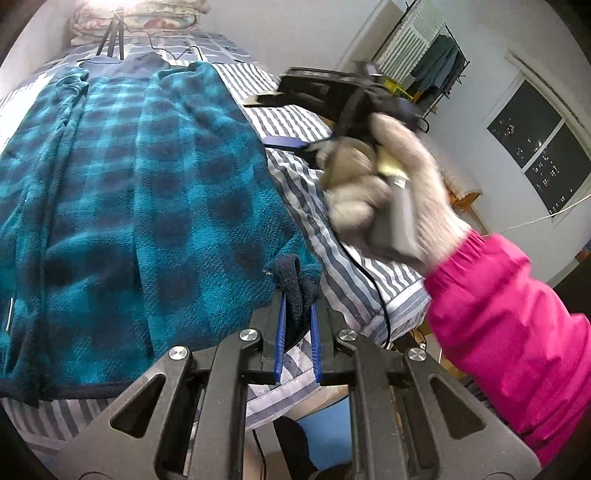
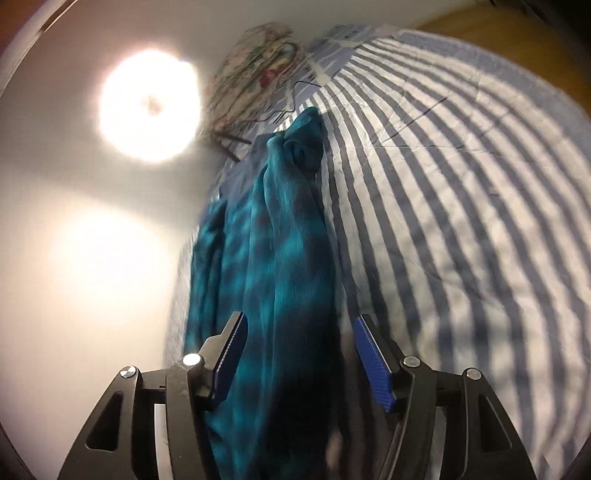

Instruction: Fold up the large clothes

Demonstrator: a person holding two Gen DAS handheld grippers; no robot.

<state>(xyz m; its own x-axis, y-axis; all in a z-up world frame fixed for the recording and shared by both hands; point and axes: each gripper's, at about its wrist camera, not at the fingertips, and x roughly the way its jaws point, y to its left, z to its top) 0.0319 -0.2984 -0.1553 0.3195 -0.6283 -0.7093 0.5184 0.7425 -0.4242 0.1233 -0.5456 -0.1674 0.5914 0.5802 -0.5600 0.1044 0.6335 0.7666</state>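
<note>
A teal and navy plaid fleece robe (image 1: 122, 192) lies spread on the striped bed (image 1: 317, 206). My left gripper (image 1: 297, 332) is shut on the robe's dark navy cuff (image 1: 295, 280) at the near right corner. The right gripper (image 1: 280, 118), held by a gloved hand (image 1: 388, 192), hovers above the bed's right side, clear of the robe. In the right wrist view the right gripper (image 2: 299, 354) is open; the robe (image 2: 273, 258) runs between and beyond its blue pads (image 2: 373, 362), blurred, not clamped.
A tripod (image 1: 110, 37) and folded floral quilts (image 1: 140, 14) stand at the bed's head. A black cable (image 1: 369, 280) runs over the bed's right edge. A clothes rack (image 1: 436, 62) and a window (image 1: 539, 147) are to the right. A bright lamp (image 2: 147, 107) glares at left.
</note>
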